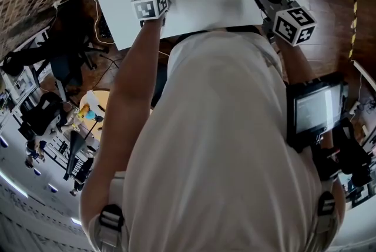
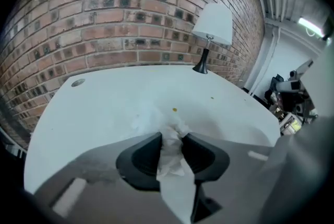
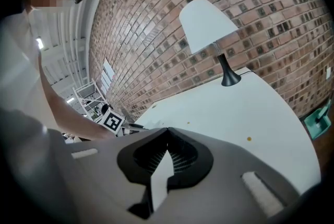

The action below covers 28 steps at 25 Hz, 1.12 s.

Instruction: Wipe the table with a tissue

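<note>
The left tongs (image 2: 172, 137) clamp a crumpled white paper tissue (image 2: 168, 163), angled down so its wad seemingly presses the white rounded bench (image 2: 104, 108) for wiping. The right tongs (image 3: 167, 131), closed and empty, hover aside.

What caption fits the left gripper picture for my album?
Left gripper pinches a crumpled tissue at the white table, lamp behind.

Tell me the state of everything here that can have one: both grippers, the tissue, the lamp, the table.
Left gripper: shut on the tissue, pointed down at the table.
Right gripper: shut, empty, over the table.
Tissue: crumpled, pinched between the left jaws.
Table lamp: upright; lit or not, cannot tell.
Table: white top with a few small yellowish specks.
</note>
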### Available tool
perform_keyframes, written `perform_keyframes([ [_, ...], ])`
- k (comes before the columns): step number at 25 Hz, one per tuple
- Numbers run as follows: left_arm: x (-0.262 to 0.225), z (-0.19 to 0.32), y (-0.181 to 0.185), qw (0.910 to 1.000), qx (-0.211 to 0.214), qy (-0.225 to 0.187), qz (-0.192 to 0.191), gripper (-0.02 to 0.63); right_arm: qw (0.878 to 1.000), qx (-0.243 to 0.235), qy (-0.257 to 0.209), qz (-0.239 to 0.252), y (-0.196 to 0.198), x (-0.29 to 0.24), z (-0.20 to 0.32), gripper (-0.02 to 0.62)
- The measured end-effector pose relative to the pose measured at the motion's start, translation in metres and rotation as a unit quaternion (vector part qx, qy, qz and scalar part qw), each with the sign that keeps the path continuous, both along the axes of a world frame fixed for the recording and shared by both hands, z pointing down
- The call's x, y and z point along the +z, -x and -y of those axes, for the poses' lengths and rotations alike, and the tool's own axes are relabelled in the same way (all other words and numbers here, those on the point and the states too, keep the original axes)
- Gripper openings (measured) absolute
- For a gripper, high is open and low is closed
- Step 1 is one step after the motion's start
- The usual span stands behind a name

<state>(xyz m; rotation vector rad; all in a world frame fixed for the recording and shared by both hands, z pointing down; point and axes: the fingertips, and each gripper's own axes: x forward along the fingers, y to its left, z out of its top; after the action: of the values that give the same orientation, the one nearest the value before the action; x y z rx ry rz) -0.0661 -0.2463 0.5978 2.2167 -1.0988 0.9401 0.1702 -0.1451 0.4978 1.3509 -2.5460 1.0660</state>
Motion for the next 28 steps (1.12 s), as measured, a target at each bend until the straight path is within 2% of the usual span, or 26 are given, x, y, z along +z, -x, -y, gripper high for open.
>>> perform_keyframes([
  [7,-0.018,0.058,0.01,0.9992,-0.023,-0.029,0.011,0.129,1.0,0.018,0.003,-0.003,-0.009,-0.003,-0.002,0.008],
  [10,-0.016,0.071,0.013,0.9992,-0.033,-0.019,0.011,0.129,0.999,0.037,0.006,-0.005,-0.018,-0.005,-0.007,0.008],
  [14,-0.007,0.074,0.01,0.9995,-0.022,-0.011,0.022,0.129,0.998,0.059,0.009,-0.007,-0.032,-0.004,-0.014,0.008],
  [22,-0.003,0.073,-0.006,0.9985,0.031,-0.026,0.038,0.124,0.997,0.075,0.015,-0.01,-0.044,0.002,-0.024,0.008],
  [26,0.006,0.064,-0.033,0.9951,0.086,-0.035,0.035,0.124,0.997,0.078,0.015,-0.01,-0.048,0.0,-0.027,0.008],
  [28,0.011,0.06,-0.042,0.9926,0.106,-0.036,0.046,0.119,0.997,0.079,0.013,-0.011,-0.05,0.0,-0.029,0.008],
])
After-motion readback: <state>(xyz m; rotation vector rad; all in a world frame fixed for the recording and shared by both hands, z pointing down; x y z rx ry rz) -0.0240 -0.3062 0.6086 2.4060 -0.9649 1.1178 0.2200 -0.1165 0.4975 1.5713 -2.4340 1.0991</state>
